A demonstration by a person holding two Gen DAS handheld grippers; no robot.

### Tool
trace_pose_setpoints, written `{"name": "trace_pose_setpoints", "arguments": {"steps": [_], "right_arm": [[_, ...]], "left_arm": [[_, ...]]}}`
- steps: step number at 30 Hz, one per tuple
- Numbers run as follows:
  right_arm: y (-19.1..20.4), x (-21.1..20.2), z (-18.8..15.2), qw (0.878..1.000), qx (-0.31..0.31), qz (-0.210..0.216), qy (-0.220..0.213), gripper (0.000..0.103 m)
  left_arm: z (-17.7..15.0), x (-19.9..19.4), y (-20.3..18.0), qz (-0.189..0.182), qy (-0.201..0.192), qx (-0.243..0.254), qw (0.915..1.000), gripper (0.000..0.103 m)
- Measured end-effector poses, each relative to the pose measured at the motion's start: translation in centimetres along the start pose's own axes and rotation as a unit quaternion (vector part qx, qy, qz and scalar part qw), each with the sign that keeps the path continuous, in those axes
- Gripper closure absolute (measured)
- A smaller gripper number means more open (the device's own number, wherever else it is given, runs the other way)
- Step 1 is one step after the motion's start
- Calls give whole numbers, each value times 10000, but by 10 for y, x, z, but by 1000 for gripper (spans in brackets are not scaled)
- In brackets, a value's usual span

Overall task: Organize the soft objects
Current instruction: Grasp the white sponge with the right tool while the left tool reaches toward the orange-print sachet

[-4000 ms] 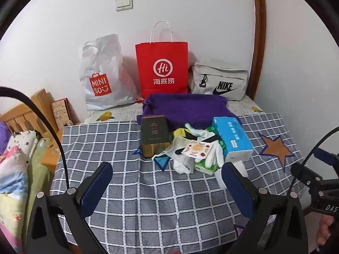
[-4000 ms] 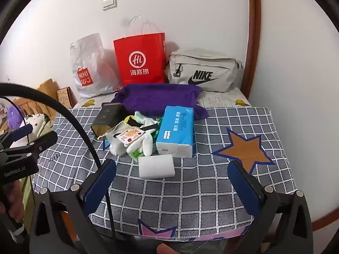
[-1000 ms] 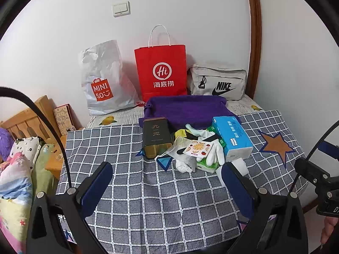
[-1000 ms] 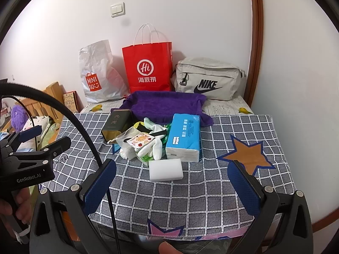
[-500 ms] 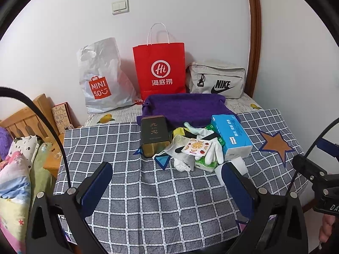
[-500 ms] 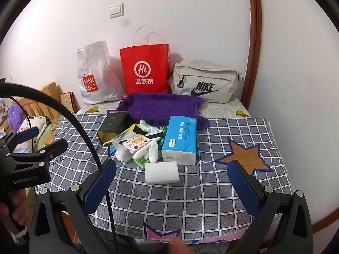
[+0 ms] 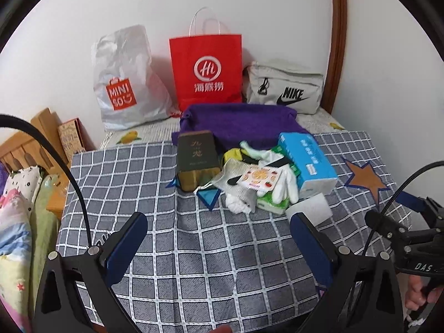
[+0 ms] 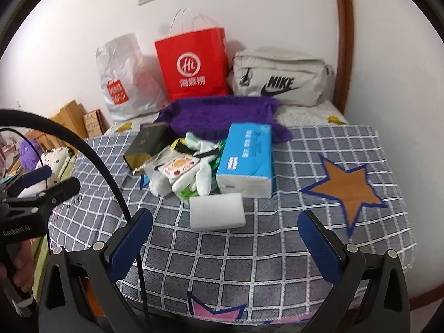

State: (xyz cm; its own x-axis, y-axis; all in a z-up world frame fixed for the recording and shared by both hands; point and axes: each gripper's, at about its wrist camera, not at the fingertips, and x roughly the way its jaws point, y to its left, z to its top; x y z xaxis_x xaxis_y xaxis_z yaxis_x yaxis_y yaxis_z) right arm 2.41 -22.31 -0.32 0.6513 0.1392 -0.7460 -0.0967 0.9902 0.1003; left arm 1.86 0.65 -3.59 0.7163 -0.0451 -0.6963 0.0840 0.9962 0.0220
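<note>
- The right gripper (image 8: 225, 238), with blue-padded black fingers, hangs over the near edge of the grey checked cloth (image 8: 277, 249) with its jaws spread wide and nothing between them.
- The left gripper (image 7: 219, 245) is just as wide open and empty, near the cloth's near left part.
- Nearest the right gripper lies a white rectangular foam sponge block (image 8: 216, 211), flat on the cloth. It looks light and springy; a pinch across its short sides should hold, though it will likely squash.
- Just beyond it, touching or nearly so, is a blue plastic-wrapped tissue pack (image 8: 245, 158). Judged soft but bulky with a slick wrapper, so best taken across its narrow width.
- To the left sits a heap of white fabric gloves (image 8: 194, 174), a small fruit-printed packet (image 8: 177, 166) and a green packet partly hidden underneath. The gloves are limp and would drape, so gather a fold.
- A dark rigid box (image 7: 195, 158) lies at the heap's left.
- A purple fluffy towel (image 7: 238, 120) lies farther back; it would sag when lifted.
</note>
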Motion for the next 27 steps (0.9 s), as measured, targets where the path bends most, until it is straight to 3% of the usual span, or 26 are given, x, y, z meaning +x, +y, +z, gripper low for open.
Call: {"name": "trace_pose_setpoints", "arguments": {"steps": [9, 22, 27], "right_arm": [[14, 78, -15, 9979, -375, 145, 509, 0], [5, 155, -22, 9961, -250, 225, 818, 0], [3, 166, -29, 9968, -388, 155, 687, 0]], "left_arm": [[-9, 36, 16, -18, 323, -143, 9994, 0], [-21, 90, 31, -200, 601, -200, 9978, 0], [-32, 128, 39, 47, 756, -218, 9969, 0]]}}
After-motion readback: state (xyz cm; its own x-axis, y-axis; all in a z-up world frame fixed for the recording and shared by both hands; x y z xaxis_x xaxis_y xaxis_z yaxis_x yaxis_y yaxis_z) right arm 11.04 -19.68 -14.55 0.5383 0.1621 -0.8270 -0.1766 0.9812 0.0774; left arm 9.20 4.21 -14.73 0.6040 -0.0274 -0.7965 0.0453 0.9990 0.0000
